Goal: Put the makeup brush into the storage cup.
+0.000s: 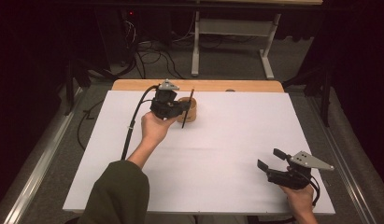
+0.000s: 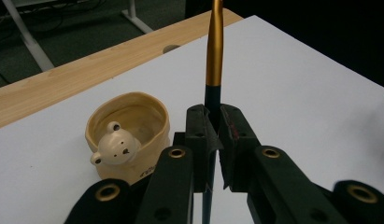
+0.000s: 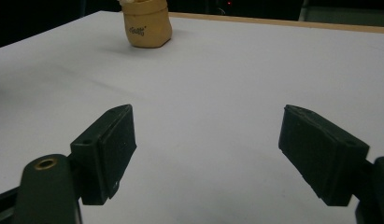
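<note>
Pen (image 2: 214, 51) is clamped upright by the left tongs (image 2: 216, 140) just beside the bear cup (image 2: 129, 135); right tongs (image 3: 206, 154) are held wide open, empty, well apart from the cup.

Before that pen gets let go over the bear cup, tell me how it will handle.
The pen looks stiff: it stands straight in the shut left gripper. Slim and round, it would probably roll if laid flat. Dropped into the bear cup, it would likely lean on the rim.

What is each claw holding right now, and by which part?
The left claw is shut on the pen, gripping its dark lower shaft below the gold section. The right claw holds nothing.
</note>
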